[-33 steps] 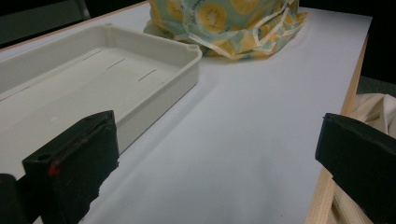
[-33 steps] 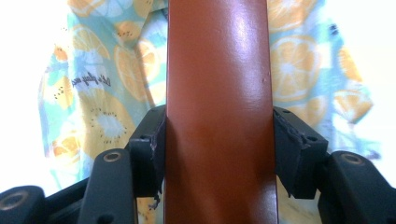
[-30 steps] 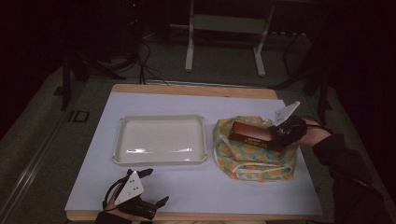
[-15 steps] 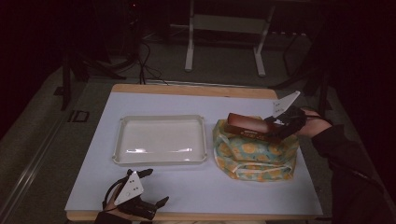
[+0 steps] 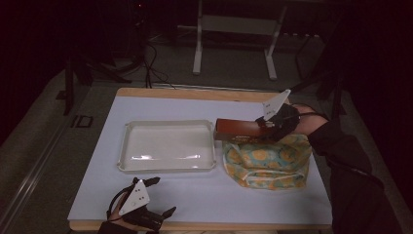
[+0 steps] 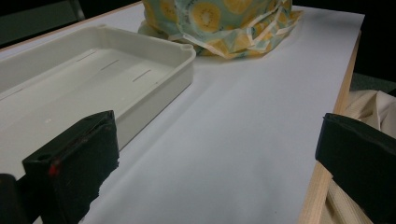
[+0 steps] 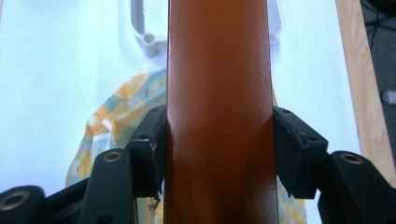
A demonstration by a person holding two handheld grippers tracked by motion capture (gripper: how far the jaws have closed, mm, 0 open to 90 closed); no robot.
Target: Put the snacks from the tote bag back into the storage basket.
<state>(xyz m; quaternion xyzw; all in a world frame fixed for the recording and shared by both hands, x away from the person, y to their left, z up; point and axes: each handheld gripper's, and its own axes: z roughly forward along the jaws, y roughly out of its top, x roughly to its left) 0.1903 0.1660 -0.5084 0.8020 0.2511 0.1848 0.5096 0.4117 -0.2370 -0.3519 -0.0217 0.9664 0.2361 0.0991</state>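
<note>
A long brown box (image 5: 238, 130) hangs level above a yellow-and-teal patterned cloth bag (image 5: 268, 161), its free end pointing left toward the white tray (image 5: 168, 146). My right gripper (image 5: 268, 127) is shut on the box's right end. In the right gripper view both pads press the brown box (image 7: 217, 116) from the sides, with the bag (image 7: 112, 116) below. My left gripper (image 5: 158, 197) rests open near the table's front edge, left of centre. In the left gripper view its jaws stand wide apart over bare table, with the tray (image 6: 93, 79) and the bag (image 6: 219, 23) beyond.
The white tabletop (image 5: 204, 195) has a wooden rim. The tray is empty and sits just left of the bag. A metal stand (image 5: 234, 29) and cables lie on the dark floor beyond the far edge. A sleeved forearm (image 5: 350, 161) comes in along the right side.
My right gripper has lifted the brown box up off the bag and carried it left toward the tray. The left gripper has stayed in place.
</note>
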